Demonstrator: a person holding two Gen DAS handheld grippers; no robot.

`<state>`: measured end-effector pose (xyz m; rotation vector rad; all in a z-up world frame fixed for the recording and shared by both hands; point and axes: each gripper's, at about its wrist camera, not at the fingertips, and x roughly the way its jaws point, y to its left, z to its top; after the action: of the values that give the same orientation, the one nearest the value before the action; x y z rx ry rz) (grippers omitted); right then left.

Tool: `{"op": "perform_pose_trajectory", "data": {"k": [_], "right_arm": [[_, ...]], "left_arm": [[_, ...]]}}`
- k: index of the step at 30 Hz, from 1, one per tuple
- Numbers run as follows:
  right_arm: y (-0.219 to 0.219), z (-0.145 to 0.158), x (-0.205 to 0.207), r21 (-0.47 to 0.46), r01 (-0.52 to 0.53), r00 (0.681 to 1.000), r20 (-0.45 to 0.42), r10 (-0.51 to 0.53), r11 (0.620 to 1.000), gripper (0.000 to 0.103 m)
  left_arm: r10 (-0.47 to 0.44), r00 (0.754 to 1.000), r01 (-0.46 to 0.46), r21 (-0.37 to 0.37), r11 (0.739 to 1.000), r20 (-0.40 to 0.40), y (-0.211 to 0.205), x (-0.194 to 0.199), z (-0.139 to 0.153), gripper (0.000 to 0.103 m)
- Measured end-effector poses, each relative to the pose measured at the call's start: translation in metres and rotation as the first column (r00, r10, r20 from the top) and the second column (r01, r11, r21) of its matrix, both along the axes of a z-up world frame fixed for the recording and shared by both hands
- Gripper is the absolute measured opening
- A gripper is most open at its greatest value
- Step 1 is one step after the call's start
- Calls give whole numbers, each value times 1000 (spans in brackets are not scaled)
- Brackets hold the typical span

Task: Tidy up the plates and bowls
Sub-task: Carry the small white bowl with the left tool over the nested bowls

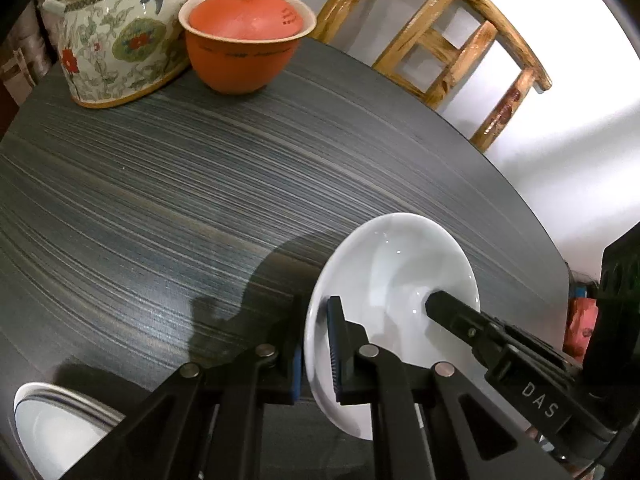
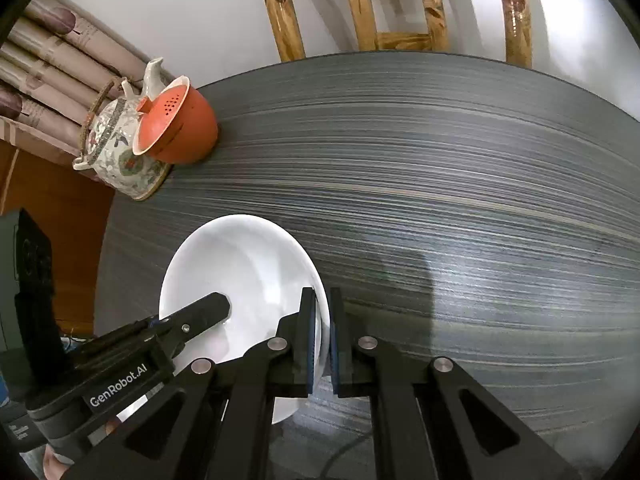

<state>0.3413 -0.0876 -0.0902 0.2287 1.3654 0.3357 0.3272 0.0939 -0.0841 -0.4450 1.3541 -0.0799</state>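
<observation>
The left gripper's fingers [image 1: 334, 350] pinch the left rim of a white plate [image 1: 400, 264], 1 blue-padded finger inside the rim and the other outside it. The right gripper's fingers [image 2: 308, 340] clamp the same white plate [image 2: 240, 264] on its right rim, pads pressed on both faces of the edge. Each camera also catches the other gripper's black finger reaching in over the plate from the opposite side. The plate sits between the 2 grippers at the near part of the dark striped table [image 1: 180, 184]; whether it rests on the table or is lifted just off it I cannot tell. At the far left of the table stand a flowered teapot [image 1: 116, 40] and, touching it on its right, an orange lidded cup [image 1: 244, 36]. Another white dish [image 1: 52, 428] shows at the near left corner of the left wrist view. A wooden chair [image 1: 452, 40] stands beyond the far edge.
</observation>
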Motion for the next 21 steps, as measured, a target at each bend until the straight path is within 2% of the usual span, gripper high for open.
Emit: {"op": "perform_pose_trajectory", "data": {"k": [14,21], "right_arm": [[-16,40,-41,-5,20,999,35,-19,1000,7],[-22,58,-68,-4,32,998,55,-31,999,7]], "left_arm": [[-35,999,35,0,999,38,-18,-29,36,10],[-54,997,54,8,999,63,-26,-56,54,10]]}}
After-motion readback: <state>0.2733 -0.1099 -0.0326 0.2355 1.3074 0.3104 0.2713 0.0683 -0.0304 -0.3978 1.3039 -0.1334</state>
